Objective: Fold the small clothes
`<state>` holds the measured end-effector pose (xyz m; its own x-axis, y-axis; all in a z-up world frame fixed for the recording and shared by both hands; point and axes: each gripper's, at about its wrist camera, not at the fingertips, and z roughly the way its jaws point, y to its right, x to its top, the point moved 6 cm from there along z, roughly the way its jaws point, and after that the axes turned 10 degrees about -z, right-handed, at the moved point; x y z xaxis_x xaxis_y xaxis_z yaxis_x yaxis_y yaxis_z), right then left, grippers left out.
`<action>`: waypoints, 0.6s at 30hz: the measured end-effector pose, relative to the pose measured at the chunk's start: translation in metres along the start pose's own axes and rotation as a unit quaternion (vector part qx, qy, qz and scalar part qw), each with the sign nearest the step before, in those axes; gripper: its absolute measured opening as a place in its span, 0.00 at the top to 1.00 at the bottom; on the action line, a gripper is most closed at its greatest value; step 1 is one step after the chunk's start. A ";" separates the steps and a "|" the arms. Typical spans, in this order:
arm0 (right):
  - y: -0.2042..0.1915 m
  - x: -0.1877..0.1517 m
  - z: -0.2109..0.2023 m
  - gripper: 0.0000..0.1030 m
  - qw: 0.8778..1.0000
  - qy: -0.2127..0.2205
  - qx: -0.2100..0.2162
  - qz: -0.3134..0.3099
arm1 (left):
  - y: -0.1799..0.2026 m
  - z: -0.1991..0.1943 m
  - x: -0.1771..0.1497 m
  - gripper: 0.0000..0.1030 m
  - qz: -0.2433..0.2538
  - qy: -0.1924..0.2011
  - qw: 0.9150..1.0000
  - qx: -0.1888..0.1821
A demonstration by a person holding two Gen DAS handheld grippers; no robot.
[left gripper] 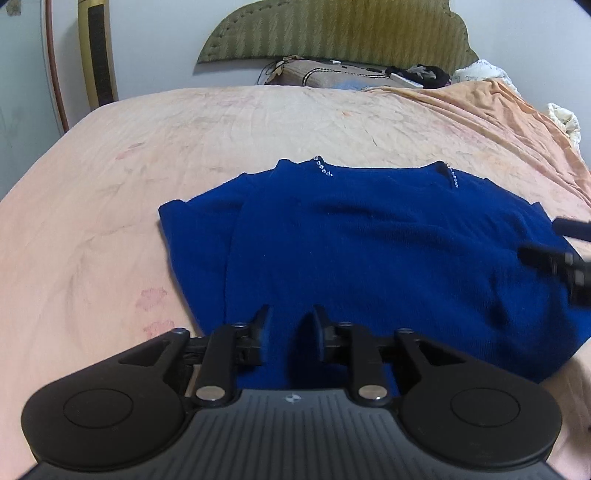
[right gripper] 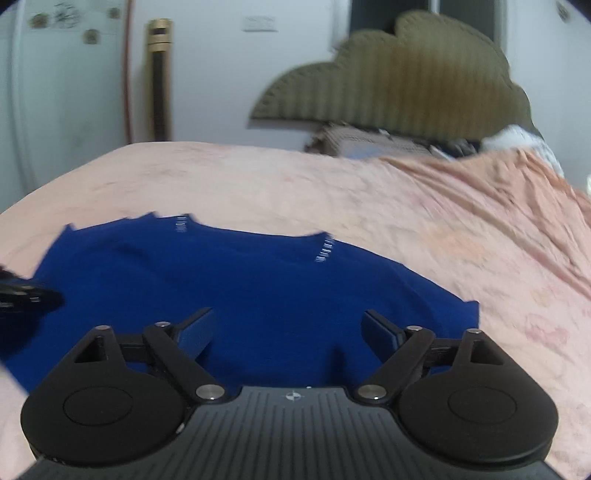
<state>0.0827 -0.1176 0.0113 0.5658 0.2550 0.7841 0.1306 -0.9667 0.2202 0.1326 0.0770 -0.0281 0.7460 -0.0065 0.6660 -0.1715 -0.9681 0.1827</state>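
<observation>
A royal-blue knit top with small rhinestones at the neckline lies flat on the bed, sleeves folded in; it also shows in the right wrist view. My left gripper hovers over the top's near hem with a narrow gap between its fingers, and no cloth shows between them. My right gripper is wide open over the top's near right part, holding nothing. The right gripper also shows blurred at the right edge of the left wrist view. The left gripper's tip appears at the left edge of the right wrist view.
A peach bedsheet covers the bed. A green scalloped headboard stands at the back with a pillow and dark clutter below it. A gold and black tower fan stands by the wall at left.
</observation>
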 end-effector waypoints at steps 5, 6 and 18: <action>-0.023 -0.019 0.009 0.10 0.998 -0.053 0.005 -0.032 | 0.007 0.000 -0.004 0.70 0.008 0.004 1.000 0.011; -0.025 -0.023 0.011 0.11 0.998 -0.064 0.005 -0.028 | 0.008 -0.001 -0.005 0.67 0.011 0.005 1.000 0.013; -0.030 -0.031 0.004 0.09 0.997 -0.073 0.014 -0.001 | 0.019 -0.004 -0.011 0.36 0.027 0.012 0.999 0.015</action>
<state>0.0646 -0.0961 -0.0217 0.6778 0.2535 0.6902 0.1540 -0.9668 0.2038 0.1188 0.0595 -0.0295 0.7197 -0.0539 0.6922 -0.1916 -0.9737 0.1234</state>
